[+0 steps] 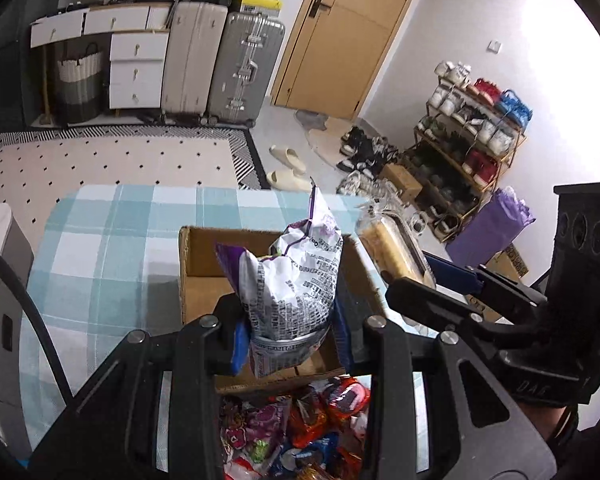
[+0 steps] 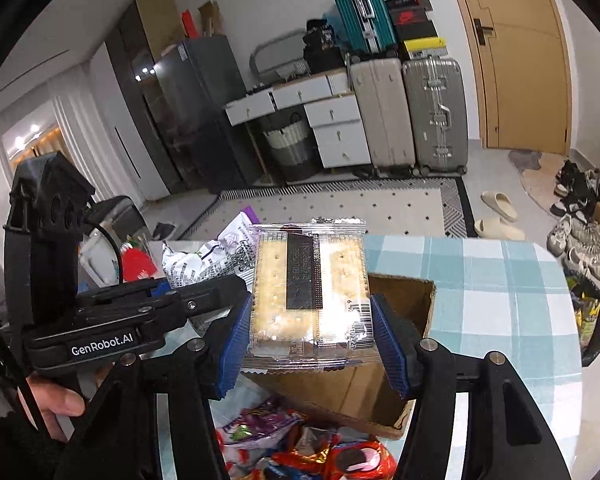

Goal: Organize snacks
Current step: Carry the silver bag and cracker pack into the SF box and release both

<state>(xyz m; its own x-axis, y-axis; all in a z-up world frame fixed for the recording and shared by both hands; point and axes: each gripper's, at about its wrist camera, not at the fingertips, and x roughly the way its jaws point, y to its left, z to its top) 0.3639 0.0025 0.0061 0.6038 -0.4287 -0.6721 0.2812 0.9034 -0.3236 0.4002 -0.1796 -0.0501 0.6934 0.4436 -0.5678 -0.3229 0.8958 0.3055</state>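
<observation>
Cardboard box (image 1: pixel 198 264) looks empty as left gripper (image 1: pixel 292 334) clamps a crinkled purple-and-white snack bag (image 1: pixel 296 276) and right gripper (image 2: pixel 312 332) a clear-wrapped cracker pack (image 2: pixel 308 292) above it, loose wrapped snacks (image 1: pixel 300 428) still unsorted.

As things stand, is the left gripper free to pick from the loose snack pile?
Probably not: the left gripper is shut on a purple-and-white snack bag above the cardboard box; the snack pile lies below.

Even, soft indoor light, sharp focus, strong fisheye bending with black corners, glare on the right wall (image 1: pixel 480 20).
</observation>
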